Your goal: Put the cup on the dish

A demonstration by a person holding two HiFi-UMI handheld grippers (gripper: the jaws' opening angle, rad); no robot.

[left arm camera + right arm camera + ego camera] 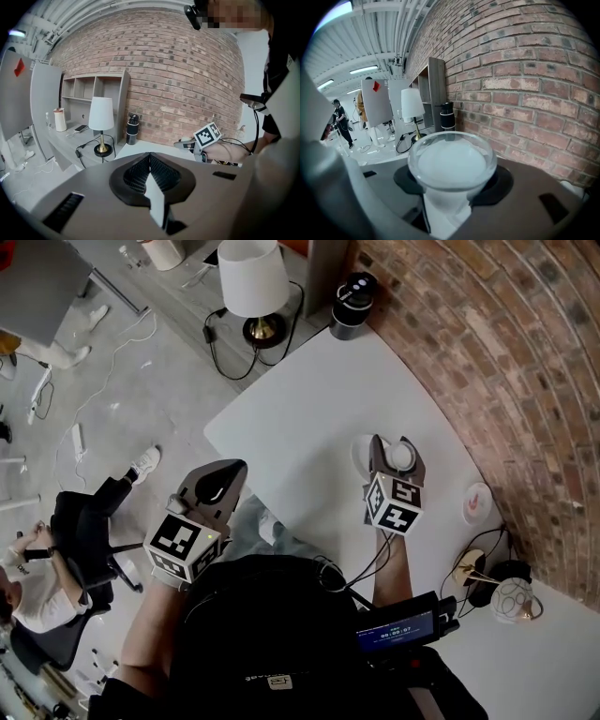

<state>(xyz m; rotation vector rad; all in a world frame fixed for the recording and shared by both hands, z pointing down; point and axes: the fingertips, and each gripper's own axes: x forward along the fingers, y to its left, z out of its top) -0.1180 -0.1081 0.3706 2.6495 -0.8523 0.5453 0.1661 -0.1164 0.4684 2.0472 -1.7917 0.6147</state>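
Cup [452,164] could catch the rim of the dish [360,452] and topple if released off-centre, since the right claw [395,448] hid much of that dish from above. It sat upright, pinched between that claw's jaws, over the middle of the counter [309,399]. The left claw [150,165] was pressed together, empty, off the counter's near edge
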